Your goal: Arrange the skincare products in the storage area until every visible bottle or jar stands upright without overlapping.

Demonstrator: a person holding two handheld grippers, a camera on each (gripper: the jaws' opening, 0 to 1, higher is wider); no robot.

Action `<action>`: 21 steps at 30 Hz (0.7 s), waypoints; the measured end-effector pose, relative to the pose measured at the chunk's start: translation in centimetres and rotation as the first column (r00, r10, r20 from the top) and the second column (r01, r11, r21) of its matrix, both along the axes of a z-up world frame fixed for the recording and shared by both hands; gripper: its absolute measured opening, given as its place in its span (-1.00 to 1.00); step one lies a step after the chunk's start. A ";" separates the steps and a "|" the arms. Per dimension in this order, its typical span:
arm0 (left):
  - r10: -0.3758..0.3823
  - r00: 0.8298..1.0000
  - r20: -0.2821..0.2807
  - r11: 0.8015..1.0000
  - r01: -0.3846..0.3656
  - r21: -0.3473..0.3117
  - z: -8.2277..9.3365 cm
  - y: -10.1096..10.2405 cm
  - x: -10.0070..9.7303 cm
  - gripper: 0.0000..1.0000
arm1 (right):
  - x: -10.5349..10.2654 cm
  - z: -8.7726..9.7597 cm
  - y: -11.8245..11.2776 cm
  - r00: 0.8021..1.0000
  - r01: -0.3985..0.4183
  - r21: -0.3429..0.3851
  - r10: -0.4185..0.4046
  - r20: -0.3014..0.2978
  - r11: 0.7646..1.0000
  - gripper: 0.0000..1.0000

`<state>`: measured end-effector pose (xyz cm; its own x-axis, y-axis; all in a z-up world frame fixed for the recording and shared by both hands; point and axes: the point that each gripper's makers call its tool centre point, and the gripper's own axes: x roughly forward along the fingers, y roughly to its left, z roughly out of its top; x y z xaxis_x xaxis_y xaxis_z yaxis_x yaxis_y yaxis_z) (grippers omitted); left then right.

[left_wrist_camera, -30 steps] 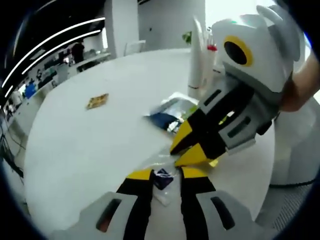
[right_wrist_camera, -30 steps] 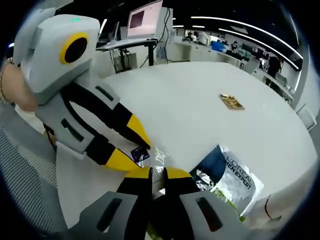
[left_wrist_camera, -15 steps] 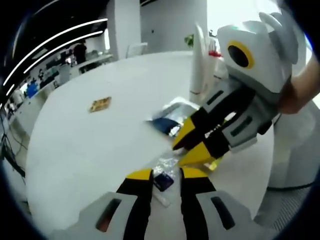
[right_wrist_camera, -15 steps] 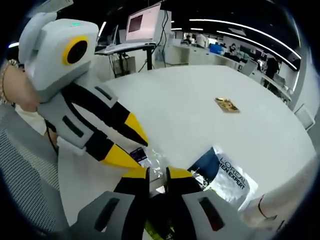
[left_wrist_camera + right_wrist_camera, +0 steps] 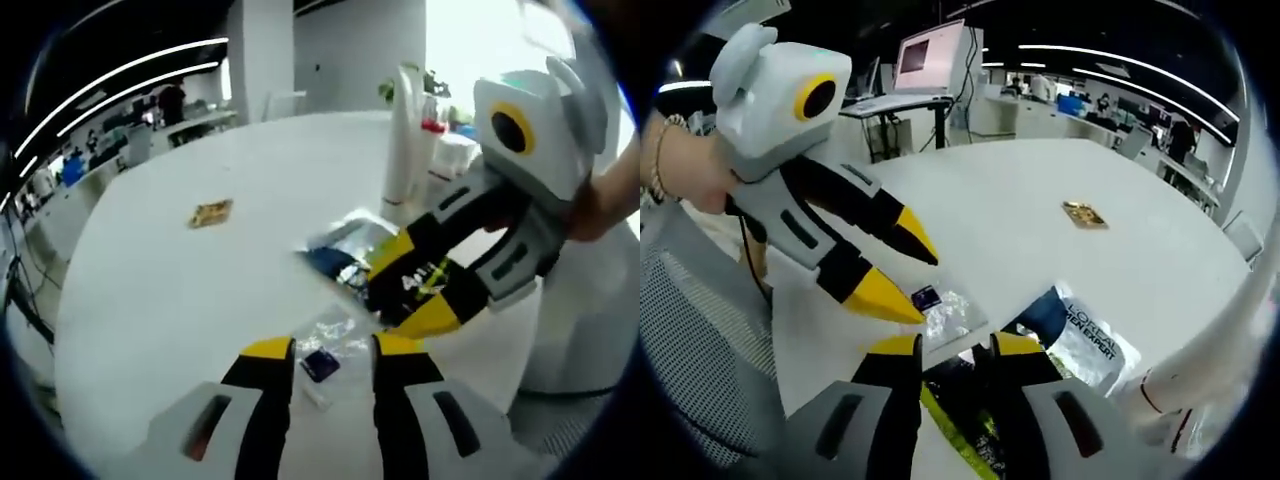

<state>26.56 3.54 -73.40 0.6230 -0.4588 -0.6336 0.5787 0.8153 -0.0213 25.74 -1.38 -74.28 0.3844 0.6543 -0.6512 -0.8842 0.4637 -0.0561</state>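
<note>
A small dark blue sachet [image 5: 318, 363] lies on a clear plastic wrapper [image 5: 330, 330] on the white round table [image 5: 180, 290], between the jaws of my left gripper [image 5: 335, 348], which stand apart without touching it. In the right gripper view the same sachet [image 5: 926, 298] lies just past the lower tip of the left gripper [image 5: 902, 268]. My right gripper [image 5: 955, 345] is shut on a black packet with yellow-green print [image 5: 960, 400], held just above the table; the right gripper [image 5: 400, 295] and packet [image 5: 425, 280] come in from the right. A blue-and-silver L'Oreal Men Expert sachet [image 5: 1090, 340] lies flat beside them.
Tall white tubes [image 5: 405, 140] stand upright at the far side of the table. A small gold-brown packet [image 5: 211, 212] lies alone further out. A monitor on a stand [image 5: 930, 50] and a mesh chair [image 5: 700, 350] are beyond the table's edge.
My left jaws have spread wider around the blue sachet. The right gripper has risen a little with the black packet, away from the left gripper's tips.
</note>
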 end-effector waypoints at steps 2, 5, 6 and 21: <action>0.019 1.000 -0.002 1.000 -0.019 -0.014 0.2 0.1 -0.1 -0.31 | -0.4 0.1 -0.4 1.000 0.007 0.004 -0.007 -0.003 1.000 -0.43; 0.047 0.999 -0.005 0.998 -0.047 -0.039 0.7 0.3 -0.4 -0.22 | -1.1 0.7 -1.0 1.000 0.010 0.009 -0.010 0.005 1.000 -0.36; 0.055 0.998 -0.005 0.997 -0.055 -0.046 0.9 0.4 -0.5 -0.19 | -1.2 0.8 -1.2 1.000 0.011 0.011 -0.012 0.008 1.000 -0.34; 0.134 0.991 -0.022 0.986 -0.136 -0.093 2.2 2.5 -2.7 0.09 | -3.9 4.1 -4.9 0.994 0.094 0.092 -0.099 0.051 0.991 -0.03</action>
